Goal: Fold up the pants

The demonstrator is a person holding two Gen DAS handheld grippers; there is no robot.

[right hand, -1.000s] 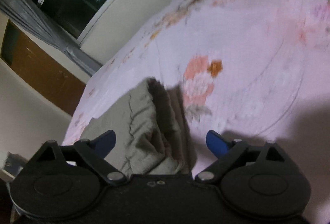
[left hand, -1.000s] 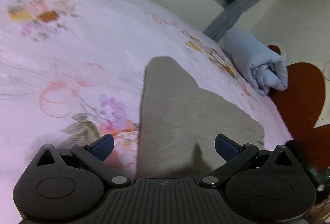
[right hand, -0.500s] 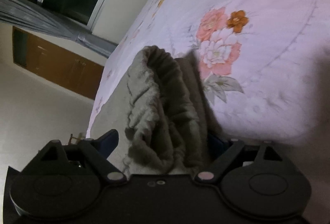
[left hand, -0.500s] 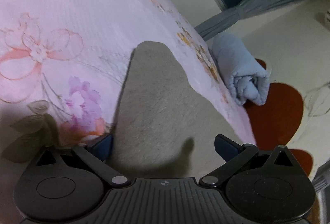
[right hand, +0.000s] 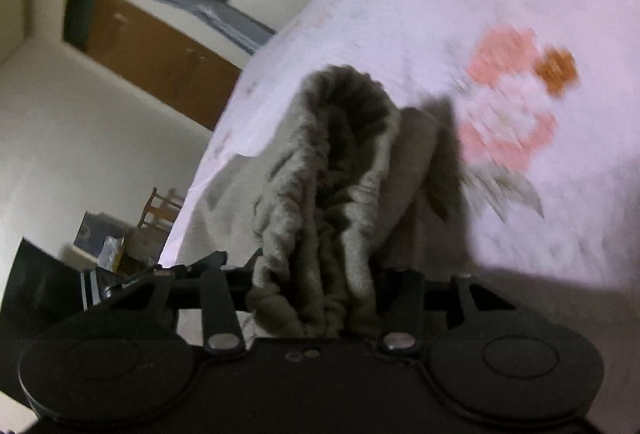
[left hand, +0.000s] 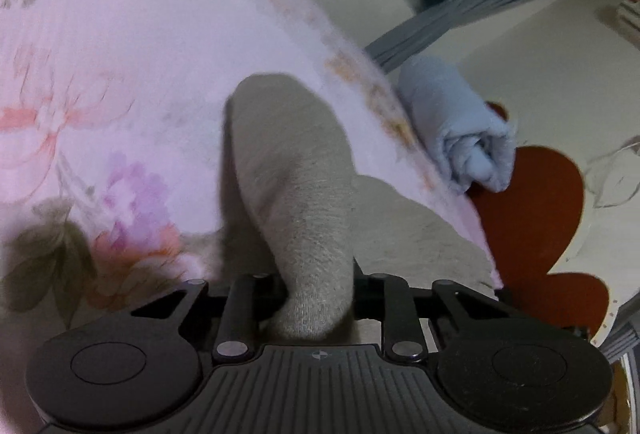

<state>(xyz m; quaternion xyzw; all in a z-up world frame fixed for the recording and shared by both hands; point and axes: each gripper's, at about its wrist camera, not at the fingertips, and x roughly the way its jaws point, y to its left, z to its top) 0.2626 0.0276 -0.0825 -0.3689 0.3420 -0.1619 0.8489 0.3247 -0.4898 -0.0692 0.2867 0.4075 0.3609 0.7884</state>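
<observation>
Your left hand-held gripper [left hand: 316,298] has just been closing and now pinches a raised fold of the grey-beige fleecy pants [left hand: 296,170], which lie on the pink floral bedsheet [left hand: 120,54] of the bed. Your right hand-held gripper [right hand: 320,294] has also just been closing, and its jaws clamp the bunched, gathered edge of the same pants [right hand: 344,162], lifted off the sheet. Beyond the pants in the left wrist view, a rolled pale blue blanket [left hand: 456,130] rests at the bed's edge.
</observation>
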